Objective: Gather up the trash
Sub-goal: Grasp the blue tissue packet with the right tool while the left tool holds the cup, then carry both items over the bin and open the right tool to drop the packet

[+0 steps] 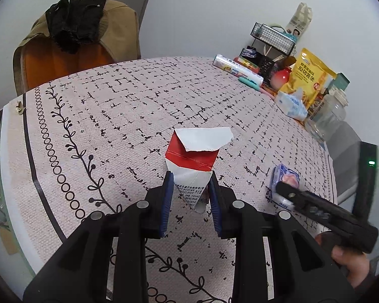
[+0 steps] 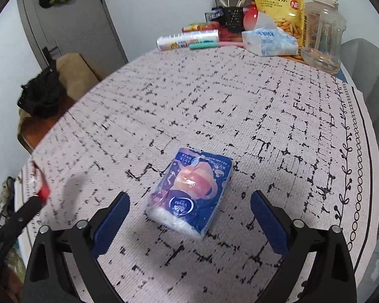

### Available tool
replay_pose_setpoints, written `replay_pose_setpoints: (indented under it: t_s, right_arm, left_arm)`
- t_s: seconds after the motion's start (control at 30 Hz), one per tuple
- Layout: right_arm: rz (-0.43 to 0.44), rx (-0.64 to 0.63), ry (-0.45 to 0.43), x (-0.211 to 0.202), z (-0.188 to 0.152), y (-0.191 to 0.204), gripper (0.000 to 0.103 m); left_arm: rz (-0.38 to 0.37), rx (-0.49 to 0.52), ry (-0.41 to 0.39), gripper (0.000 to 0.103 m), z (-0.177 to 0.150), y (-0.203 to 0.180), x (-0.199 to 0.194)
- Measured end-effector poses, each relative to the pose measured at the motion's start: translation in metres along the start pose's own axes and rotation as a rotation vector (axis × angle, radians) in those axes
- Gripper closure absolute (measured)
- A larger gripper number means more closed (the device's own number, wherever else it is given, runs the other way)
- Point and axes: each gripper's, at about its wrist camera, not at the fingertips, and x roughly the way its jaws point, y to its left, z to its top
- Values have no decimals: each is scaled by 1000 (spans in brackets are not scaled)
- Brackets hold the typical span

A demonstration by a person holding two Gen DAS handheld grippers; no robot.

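The left hand-held gripper pinches a torn red-and-white carton. The blue tissue pack lies on the worktop just ahead of the spread right hand-held gripper, centred between its jaws, its long axis running near to far.

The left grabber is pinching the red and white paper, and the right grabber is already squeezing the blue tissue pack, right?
Not quite. The left gripper does pinch the red and white paper, but the right gripper is not squeezing the blue tissue pack. The right wrist view shows its jaws standing wide, with the pack lying on the tablecloth between them, untouched.
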Motion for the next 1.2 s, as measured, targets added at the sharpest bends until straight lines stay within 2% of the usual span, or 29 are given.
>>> replay_pose_setpoints:
  t_s: [0.07, 0.1, 0.13, 0.17, 0.23, 0.27, 0.47, 0.63, 0.93, 1.2]
  right_arm:
    - [-17, -38, 27, 7, -1, 3, 32]
    - [-15, -63, 27, 6, -2, 6, 50]
    - [-5, -92, 34, 4, -3, 7, 62]
    - [37, -87, 45, 1, -4, 4, 65]
    - [73, -76, 42, -5, -6, -1, 80]
    - [86, -75, 30, -13, -8, -5, 82]
    - [164, -20, -29, -55, -24, -35, 85]
    - [171, 25, -84, -86, -35, -62, 85]
    - [121, 152, -149, -130, -57, -133, 85]
    - [32, 272, -202, -171, -85, -214, 84]
  left_arm:
    - [-5, 4, 0, 76, -1, -2, -1]
    - [-9, 8, 0, 76, -2, -5, -1]
    - [-12, 13, 0, 76, -3, -7, -1]
    - [-16, 16, 1, 76, -4, -9, 0]
    - [-24, 19, 5, 76, -5, -14, 1]
    - [-32, 25, 6, 76, -5, -18, 1]
    - [-82, 68, 19, 76, -11, -49, 3]
    - [-140, 123, 30, 76, -18, -83, 2]
    - [-249, 248, 75, 76, -37, -156, 8]
    - [-346, 372, 121, 76, -66, -230, 9]
